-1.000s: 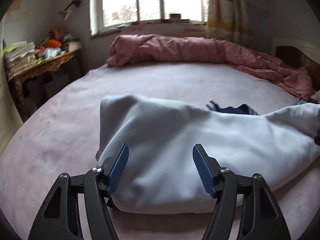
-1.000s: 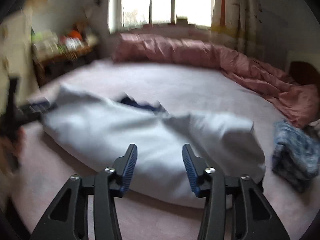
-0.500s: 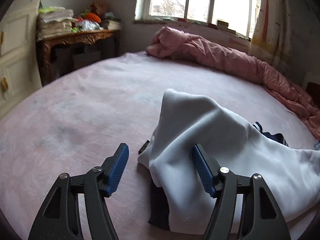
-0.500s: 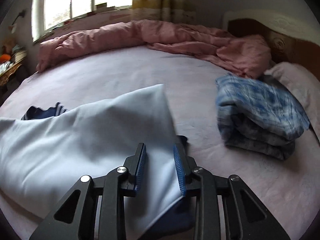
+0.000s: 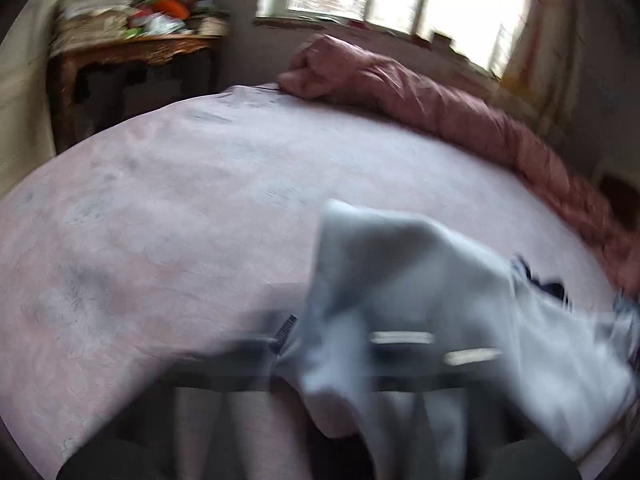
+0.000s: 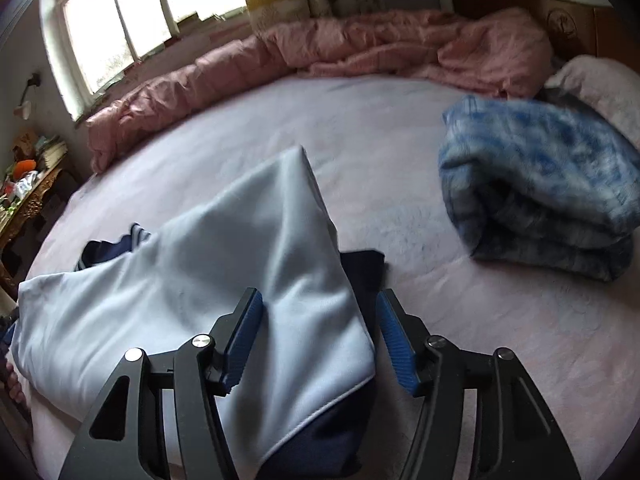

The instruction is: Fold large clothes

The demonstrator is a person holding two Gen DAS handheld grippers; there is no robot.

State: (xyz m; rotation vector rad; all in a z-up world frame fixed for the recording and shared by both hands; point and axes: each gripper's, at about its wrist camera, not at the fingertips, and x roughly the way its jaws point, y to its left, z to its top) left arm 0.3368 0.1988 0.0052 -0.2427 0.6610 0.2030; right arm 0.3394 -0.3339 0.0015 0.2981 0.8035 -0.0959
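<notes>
Pale blue cloth, a large garment (image 6: 224, 280) with a navy lining or second layer showing at its hem, lies heaped across the near half of the pink bed sheet (image 6: 380, 152). Seen from the right wrist, it runs from about 9 o'clock to the centre, with one corner standing up in a peak toward 12 o'clock and a navy and white striped edge poking out at 10 o'clock.

The right gripper (image 6: 320, 334) has its jaws apart, having just been opening; the garment's near corner sits between the blue pads (image 6: 242, 340), and the left-side pad lies against the cloth while the right-side pad stands clear of it, so nothing is pinched.

From the left wrist the view is heavily smeared. The left gripper (image 5: 352, 364) shows only as dark streaks at 6 o'clock, just beside the garment's (image 5: 420, 292) raised end; its jaws have just come together, but the blur hides whether any cloth is caught between them. A small dark label (image 5: 285, 328) sticks out at the cloth's edge near the centre.

At 2 o'clock in the right wrist view a folded blue mottled blanket (image 6: 540, 192) rests on the sheet, well apart from the garment. A rumpled pink quilt (image 6: 320, 48) runs along the far edge of the bed under the window (image 6: 140, 12). A carved wooden side table (image 5: 132, 56) piled with clutter stands at 10 o'clock in the left wrist view.
</notes>
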